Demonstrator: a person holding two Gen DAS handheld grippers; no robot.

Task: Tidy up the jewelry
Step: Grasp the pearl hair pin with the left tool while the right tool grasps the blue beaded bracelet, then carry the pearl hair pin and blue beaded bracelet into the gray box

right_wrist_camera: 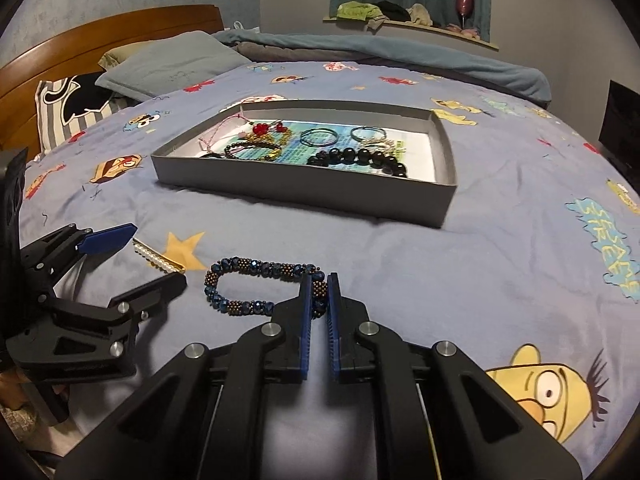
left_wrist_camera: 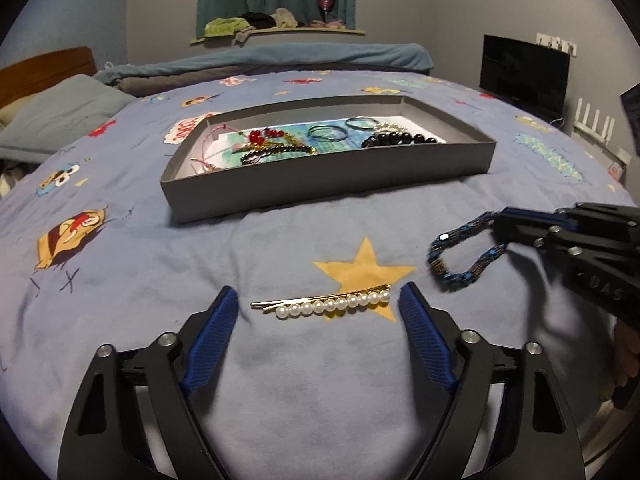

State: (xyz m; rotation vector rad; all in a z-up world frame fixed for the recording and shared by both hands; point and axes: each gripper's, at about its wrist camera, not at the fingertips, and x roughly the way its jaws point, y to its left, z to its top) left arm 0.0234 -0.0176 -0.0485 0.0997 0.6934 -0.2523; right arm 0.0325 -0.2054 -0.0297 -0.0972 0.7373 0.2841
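The blue beaded bracelet (right_wrist_camera: 256, 286) is lying flat on the cartoon bedspread (right_wrist_camera: 480, 280), nipped at its right end by the right gripper (right_wrist_camera: 319, 286), which is clamped tight on the beads. Just beside it to the left, a pearl hair clip (left_wrist_camera: 332, 305) is framed between the fingers of the left gripper (left_wrist_camera: 318, 300), spread wide with nothing pinched. Further back, a grey tray (left_wrist_camera: 320, 180) is seen, already loaded with bracelets, rings and black beads (left_wrist_camera: 400, 138).
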